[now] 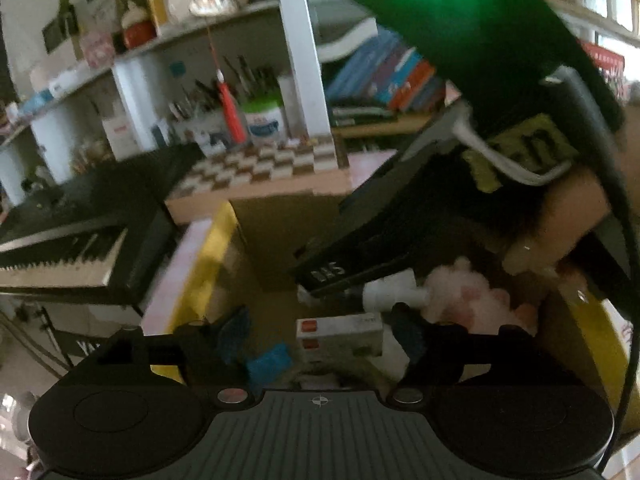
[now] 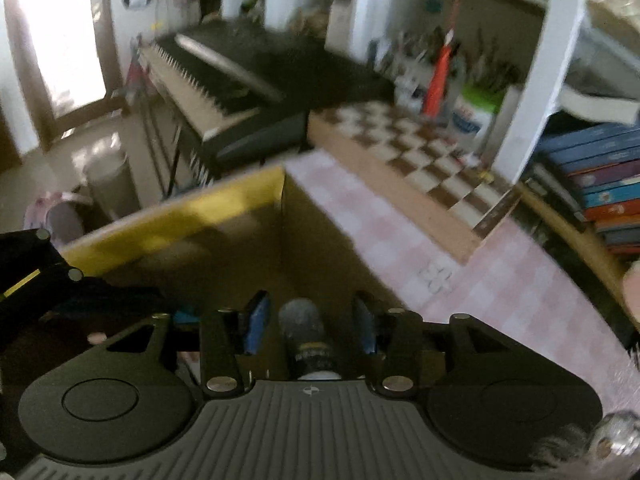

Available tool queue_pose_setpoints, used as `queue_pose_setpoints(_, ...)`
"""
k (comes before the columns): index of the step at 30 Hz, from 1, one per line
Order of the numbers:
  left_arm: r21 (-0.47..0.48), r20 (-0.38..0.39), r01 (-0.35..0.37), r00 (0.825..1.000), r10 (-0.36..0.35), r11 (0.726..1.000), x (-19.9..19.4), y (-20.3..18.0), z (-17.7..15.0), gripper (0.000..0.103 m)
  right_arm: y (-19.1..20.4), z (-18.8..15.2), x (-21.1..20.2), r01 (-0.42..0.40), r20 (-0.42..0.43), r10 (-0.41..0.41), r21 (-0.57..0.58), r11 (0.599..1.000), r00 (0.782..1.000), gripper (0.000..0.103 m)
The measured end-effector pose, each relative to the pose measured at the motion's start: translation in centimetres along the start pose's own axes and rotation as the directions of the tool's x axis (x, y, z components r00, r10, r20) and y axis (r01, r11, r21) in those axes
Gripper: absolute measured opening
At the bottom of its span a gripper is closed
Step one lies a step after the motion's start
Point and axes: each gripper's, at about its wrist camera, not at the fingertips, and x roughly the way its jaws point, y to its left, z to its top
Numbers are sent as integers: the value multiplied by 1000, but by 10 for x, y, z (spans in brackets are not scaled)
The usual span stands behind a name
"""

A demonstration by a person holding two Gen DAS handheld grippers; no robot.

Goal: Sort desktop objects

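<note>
Both grippers hang over an open cardboard box (image 1: 264,248) with yellow flaps. My left gripper (image 1: 320,336) is open and empty above the box's contents: a white carton with red squares (image 1: 340,336), a white bottle (image 1: 390,294), a pink plush toy (image 1: 476,300) and a blue item (image 1: 268,360). The right gripper's black body (image 1: 400,224) crosses the left wrist view over the box. My right gripper (image 2: 310,320) is open, with a grey-capped cylindrical bottle (image 2: 306,336) lying between its blue pads (image 2: 256,324), which do not touch it. The box interior (image 2: 248,248) lies below.
A pink checked tablecloth (image 2: 460,264) covers the desk beside the box. A chessboard box (image 2: 416,152) sits behind it, with pen holders (image 1: 224,112) and stacked books (image 2: 600,176) on shelves. A keyboard piano (image 2: 224,80) stands to the left.
</note>
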Motion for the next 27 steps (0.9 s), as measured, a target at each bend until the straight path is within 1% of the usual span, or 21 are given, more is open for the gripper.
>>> queue_pose_setpoints(3,-25,58,-4,998,6,1000,-17,1,1,88,3,-4,-26,35,76,-35,5,999,997,43)
queue_pose_setpoints(6,-39,113,-2,994,6,999,-34,3,4,90,6,-10,-58,72,150,-76,34,997,986,47)
queue_pose_setpoints(9,-43,168,-3,986,11,999,-54,2,2,94,6,-20,-92,116,219,-133,89,989,967,49)
queue_pose_setpoints(13,-60,231,3,973,11,998,-80,4,-4,95,6,-38,-131,175,268,-213,160,971,939,50)
queue_pose_setpoints(17,-90,280,22,960,4,996,-112,5,-16,96,11,-62,-165,234,293,-296,228,945,909,51)
queue_pose_setpoints(21,-103,307,44,951,-10,994,-138,4,-32,97,22,-89,-194,279,293,-365,296,914,884,52)
queue_pose_setpoints(24,-114,317,54,948,-15,992,-152,4,-44,98,35,-113,-214,308,282,-410,343,887,867,52)
queue_pose_setpoints(27,-129,314,78,949,-34,989,-162,1,-57,99,48,-136,-230,338,261,-454,388,857,852,53)
